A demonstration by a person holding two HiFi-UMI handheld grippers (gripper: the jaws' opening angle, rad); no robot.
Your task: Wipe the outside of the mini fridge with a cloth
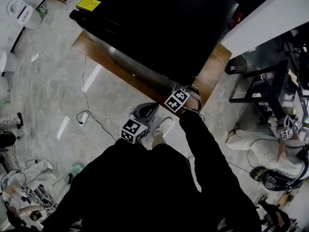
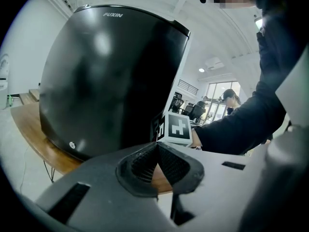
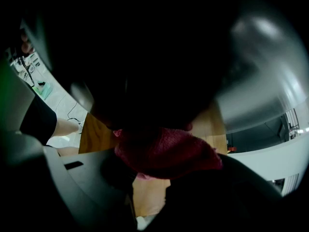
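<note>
The mini fridge (image 2: 106,76) looked smooth and glossy black. The cloth (image 3: 169,153) was dark red with a coarse weave. The table (image 2: 34,134) beneath was varnished wood. The left gripper (image 2: 157,146) was matt grey plastic with ribbed black pads (image 2: 144,166). The floor (image 1: 53,81) shone like polished stone.

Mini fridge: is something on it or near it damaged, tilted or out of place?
Nothing stands out. The mini fridge stands upright on the wooden table, and its glossy black shell shows no dents or spills. The right gripper holds the red cloth close to its surface.
</note>
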